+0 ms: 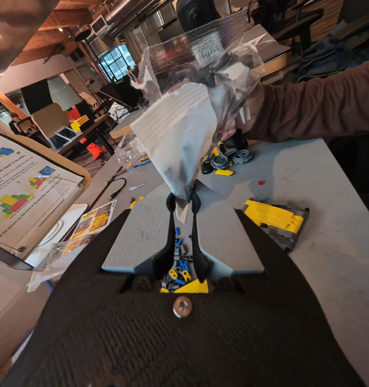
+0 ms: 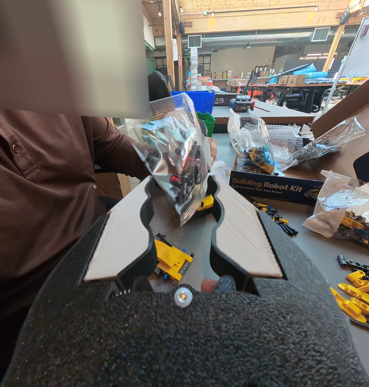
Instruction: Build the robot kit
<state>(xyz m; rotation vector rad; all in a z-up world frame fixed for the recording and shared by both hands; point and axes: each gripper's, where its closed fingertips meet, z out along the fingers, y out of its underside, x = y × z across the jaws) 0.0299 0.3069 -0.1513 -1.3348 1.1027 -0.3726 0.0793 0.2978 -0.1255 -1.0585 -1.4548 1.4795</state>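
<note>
A clear parts bag (image 1: 185, 134) is clamped by the left gripper (image 1: 183, 200); at twelve o'clock, the right gripper (image 2: 182, 184) is spread around it.

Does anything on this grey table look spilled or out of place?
Yes. Small blue, grey and yellow plastic pins lie scattered loose on the grey table, below the clear plastic bag pinched in the left gripper; a red stud lies alone.

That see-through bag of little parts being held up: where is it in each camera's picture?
Left wrist view: the clear bag fills the upper centre, its lower corner pinched by the left gripper.
Right wrist view: centre, above the open right gripper.
Shared landmark: the yellow and grey assembly on the table.
</note>
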